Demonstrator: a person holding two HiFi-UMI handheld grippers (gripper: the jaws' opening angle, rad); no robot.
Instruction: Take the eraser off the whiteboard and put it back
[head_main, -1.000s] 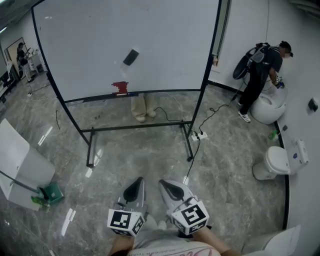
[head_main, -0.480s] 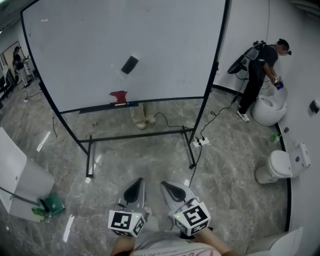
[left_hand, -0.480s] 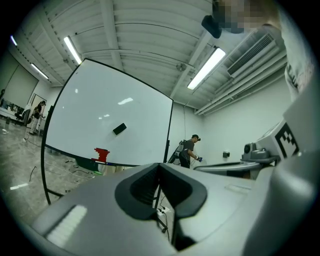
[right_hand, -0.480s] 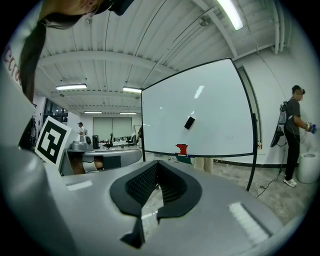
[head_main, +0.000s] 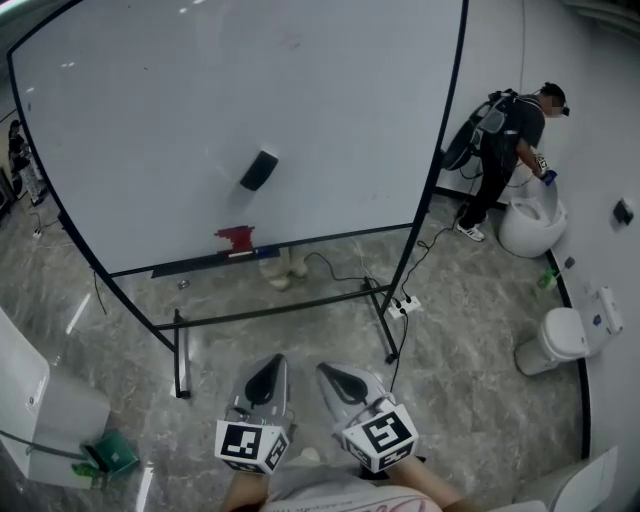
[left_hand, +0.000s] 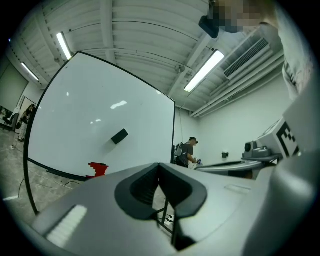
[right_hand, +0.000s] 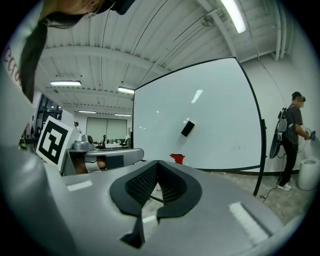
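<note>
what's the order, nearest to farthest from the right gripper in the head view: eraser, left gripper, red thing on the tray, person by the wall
From the right gripper:
1. left gripper, beside it on its left
2. red thing on the tray and eraser above it on the whiteboard: too close to call
3. person, far right by the wall

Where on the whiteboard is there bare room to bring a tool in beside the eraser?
The whiteboard is bare all round the eraser: above it, and widest to its right, up to the frame post. It is tighter below, where a red item sits by the tray.
</note>
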